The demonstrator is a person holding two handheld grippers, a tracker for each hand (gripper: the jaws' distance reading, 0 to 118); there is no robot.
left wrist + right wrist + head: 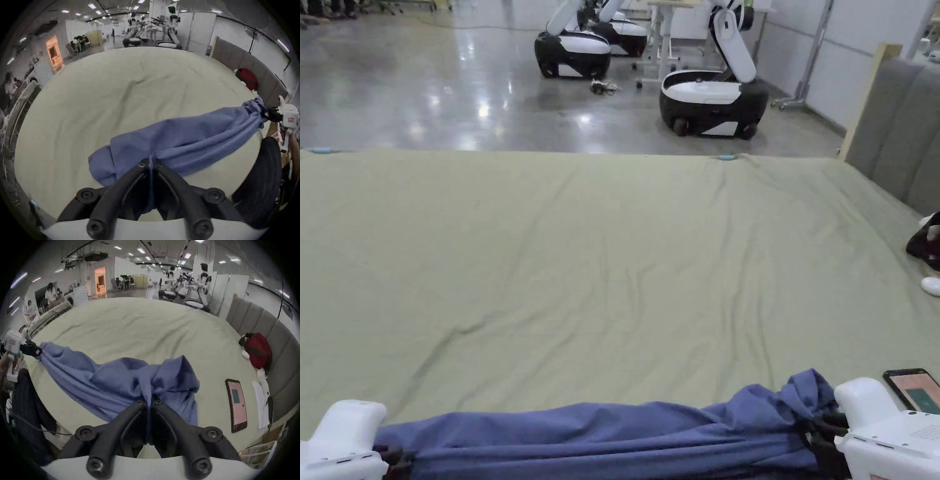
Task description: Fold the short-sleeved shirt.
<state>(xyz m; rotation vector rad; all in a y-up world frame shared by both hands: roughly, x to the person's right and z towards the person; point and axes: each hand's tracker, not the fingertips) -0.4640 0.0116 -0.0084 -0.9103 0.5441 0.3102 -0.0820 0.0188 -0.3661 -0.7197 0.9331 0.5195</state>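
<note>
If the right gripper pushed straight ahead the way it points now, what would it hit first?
The right gripper is shut on the blue shirt, so bunched cloth lies directly ahead. Beyond it the line probably runs over bare green sheet; the phone lies off to the side. Depth is uncertain.

Bed (581, 250): sheet bare from 9 through 12 to 2 o'clock; open passage across the whole middle. Near edge, 6 o'clock: blue shirt (612, 437) bunched in a band and stretched across it. Obstacles: phone (915, 389) flat at 4 o'clock, just beside the shirt's end; red bag (258, 350) at 3 o'clock against the grey padded headboard (894, 125); papers (261, 402) along that edge.
</note>
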